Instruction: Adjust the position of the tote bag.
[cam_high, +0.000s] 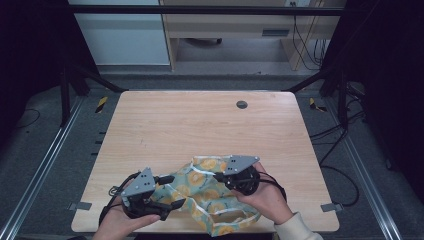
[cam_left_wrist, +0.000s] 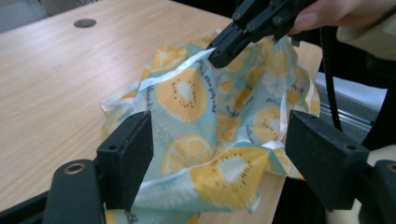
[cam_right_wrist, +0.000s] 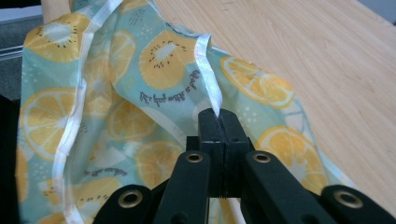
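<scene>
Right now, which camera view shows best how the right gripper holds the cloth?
The right gripper view: its shut jaws pinch the white hem of the cloth. The left gripper view shows the right gripper from afar. The high view shows it small.

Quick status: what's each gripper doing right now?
Left gripper: open, fruit-print cloth between its jaws, not pinched.
Right gripper: shut on the cloth's white hem.

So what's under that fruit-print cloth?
The fruit-print cloth lies crumpled on the wooden table; bare wood shows around it. Whatever sits beneath its folds is covered.
</scene>
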